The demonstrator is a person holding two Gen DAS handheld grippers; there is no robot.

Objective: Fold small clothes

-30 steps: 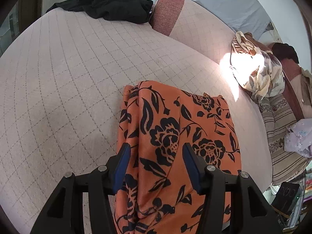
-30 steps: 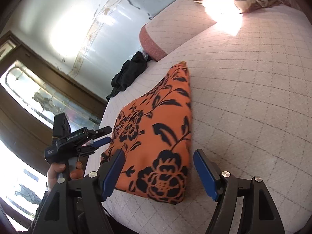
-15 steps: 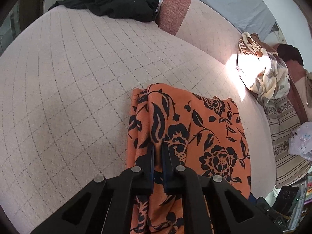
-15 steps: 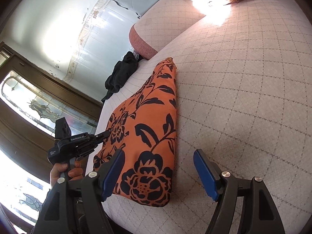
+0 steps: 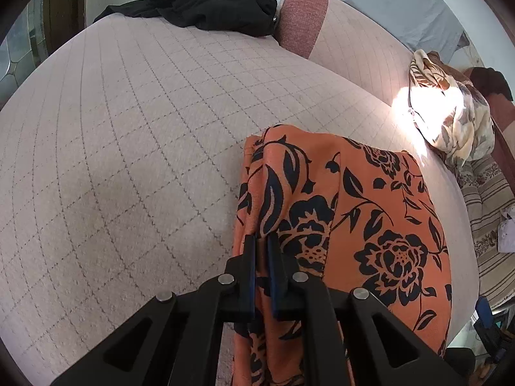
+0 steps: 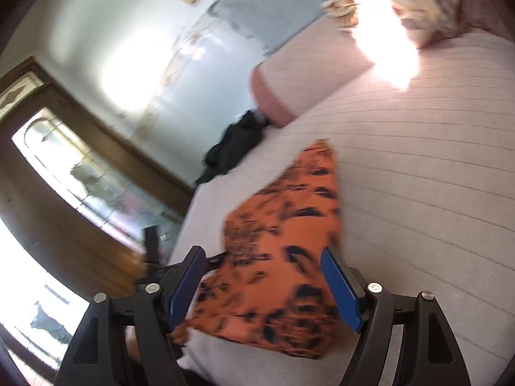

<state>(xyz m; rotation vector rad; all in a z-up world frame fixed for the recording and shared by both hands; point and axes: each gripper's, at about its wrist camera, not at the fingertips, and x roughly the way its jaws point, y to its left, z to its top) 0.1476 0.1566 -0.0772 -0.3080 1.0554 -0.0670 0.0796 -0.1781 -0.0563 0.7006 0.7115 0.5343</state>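
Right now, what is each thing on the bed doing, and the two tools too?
Orange flowered cloth: lying on the bed, partly folded, near edge pinched into a ridge.
Left tool: shut on the orange flowered cloth.
Right tool: open, nothing pressed between its pads.
Black garment: crumpled in a heap at the far side of the bed.
Floral bundle: crumpled, partly in bright sunlight.
Bed cover: spread flat.

- Quilted pale pink bed fills most of the left wrist frame
- Orange floral cloth lies lower right
- Black garment at top
- Patterned bundle, perhaps a blanket, at right edge
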